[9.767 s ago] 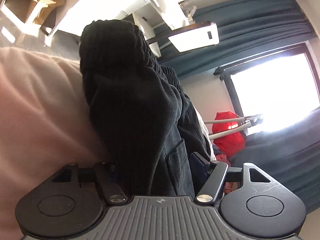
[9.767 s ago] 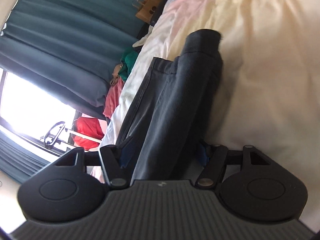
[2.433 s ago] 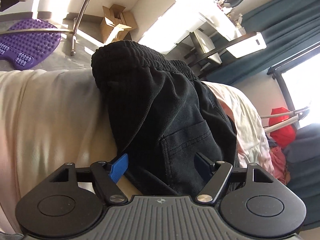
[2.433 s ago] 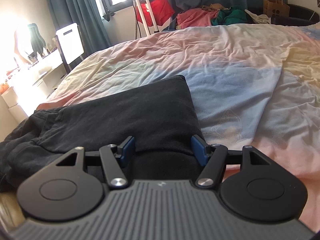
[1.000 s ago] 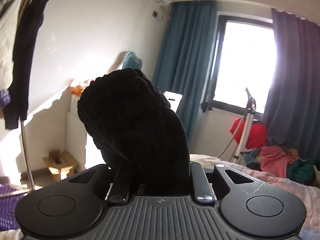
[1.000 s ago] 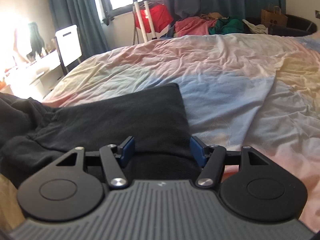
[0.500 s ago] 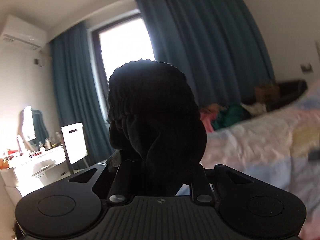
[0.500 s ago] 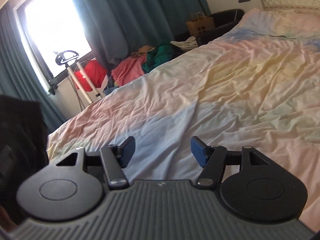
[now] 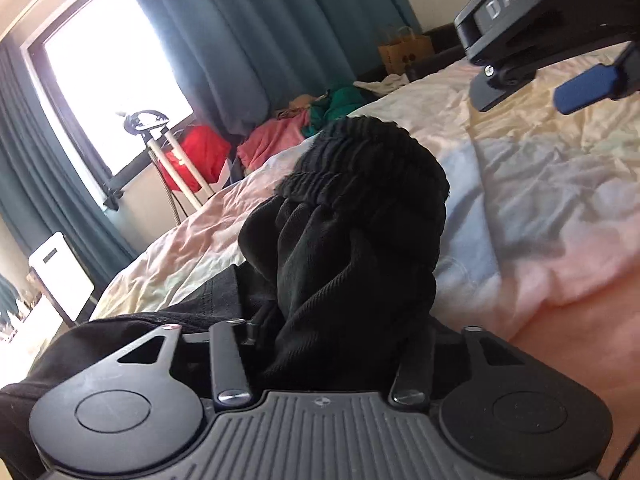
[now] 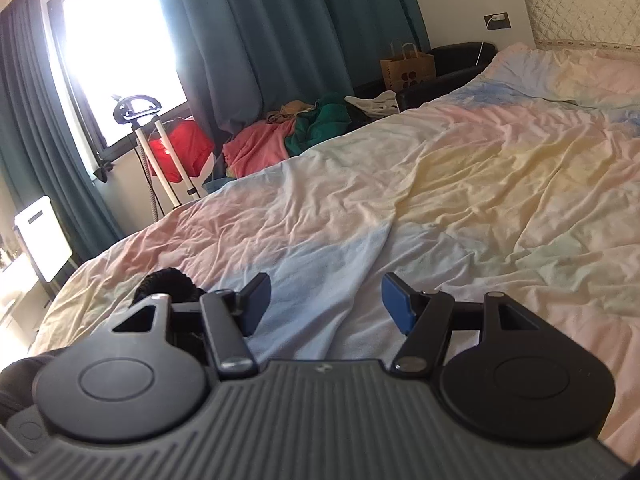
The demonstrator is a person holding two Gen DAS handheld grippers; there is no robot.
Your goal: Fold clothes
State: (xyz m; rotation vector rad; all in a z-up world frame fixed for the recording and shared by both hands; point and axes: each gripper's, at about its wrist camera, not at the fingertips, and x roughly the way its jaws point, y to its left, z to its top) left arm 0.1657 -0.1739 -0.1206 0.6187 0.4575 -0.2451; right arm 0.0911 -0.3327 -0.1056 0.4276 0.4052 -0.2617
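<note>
At the lower centre of the left wrist view, the left gripper has just been opening, its fingers loose around the bunched black corduroy garment heaped on the pastel-sheeted bed. The right gripper, fingers apart, is empty. Folding looks unfinished; beyond, a pile of coloured clothes awaits.
</note>
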